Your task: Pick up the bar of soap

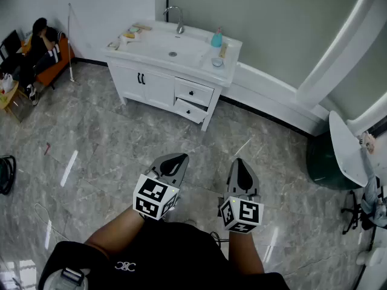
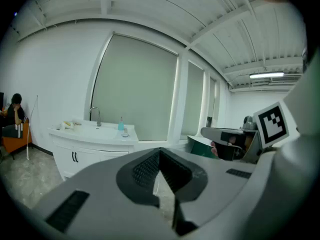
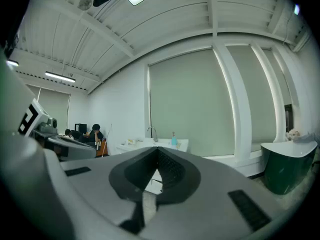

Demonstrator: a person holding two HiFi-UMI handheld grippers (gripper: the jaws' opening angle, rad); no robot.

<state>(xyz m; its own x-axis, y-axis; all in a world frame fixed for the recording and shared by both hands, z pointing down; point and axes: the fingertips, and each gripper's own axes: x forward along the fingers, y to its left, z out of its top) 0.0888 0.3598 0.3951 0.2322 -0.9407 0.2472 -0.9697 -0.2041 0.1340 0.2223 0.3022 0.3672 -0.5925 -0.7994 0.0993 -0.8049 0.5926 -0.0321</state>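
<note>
Left claw (image 1: 175, 161) and right claw (image 1: 240, 164), both shut and empty, face the vanity tabletop (image 1: 145, 48) well ahead. I can't pick out the soap there; the left looks nearer.

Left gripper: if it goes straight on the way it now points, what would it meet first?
Nothing close. The left gripper points over the floor toward the ledge under the window, just right of the vanity. It would likely meet that ledge first, though depth is unclear.

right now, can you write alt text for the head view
The left gripper and right gripper, both shut and empty, point across a grey floor toward a white sink cabinet, its lower drawer pulled open. A person sits far left.
</note>
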